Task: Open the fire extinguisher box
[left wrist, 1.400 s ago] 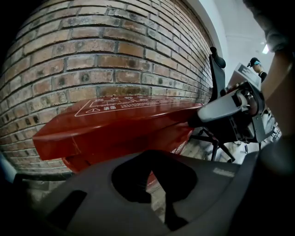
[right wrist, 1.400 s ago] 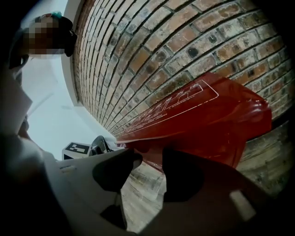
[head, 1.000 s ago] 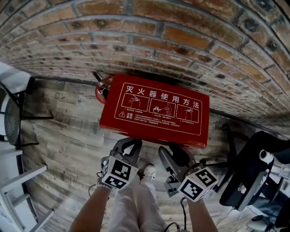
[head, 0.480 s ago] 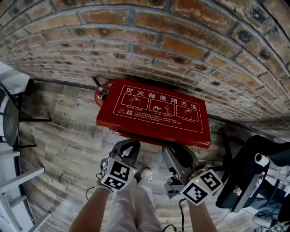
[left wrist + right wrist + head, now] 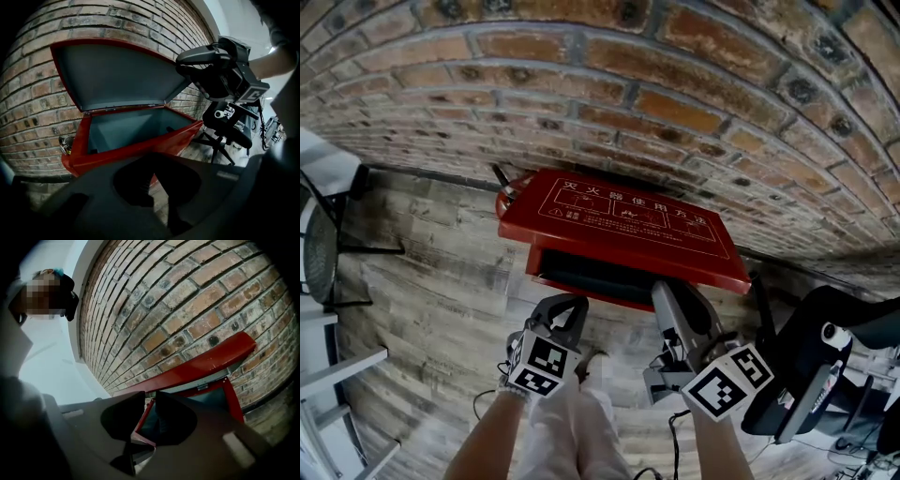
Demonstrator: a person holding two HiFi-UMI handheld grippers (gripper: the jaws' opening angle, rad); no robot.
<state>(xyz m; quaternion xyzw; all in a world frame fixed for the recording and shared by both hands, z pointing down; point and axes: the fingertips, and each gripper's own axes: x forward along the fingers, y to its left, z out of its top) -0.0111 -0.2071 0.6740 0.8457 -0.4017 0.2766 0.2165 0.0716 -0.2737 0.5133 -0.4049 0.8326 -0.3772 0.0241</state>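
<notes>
Both our forearms reach forward and low, marker cubes facing up. The left gripper (image 5: 569, 300) sits just short of the box (image 5: 119, 158), jaws together on nothing. The right gripper (image 5: 668, 289) is angled higher, its tips tucked under the front edge of the lid (image 5: 623, 228); its jaws are closing with that edge between them, pads not yet pinching it. The box sits on the plank floor (image 5: 441, 272) against the brick wall (image 5: 628, 103), lid tilted partway up.
</notes>
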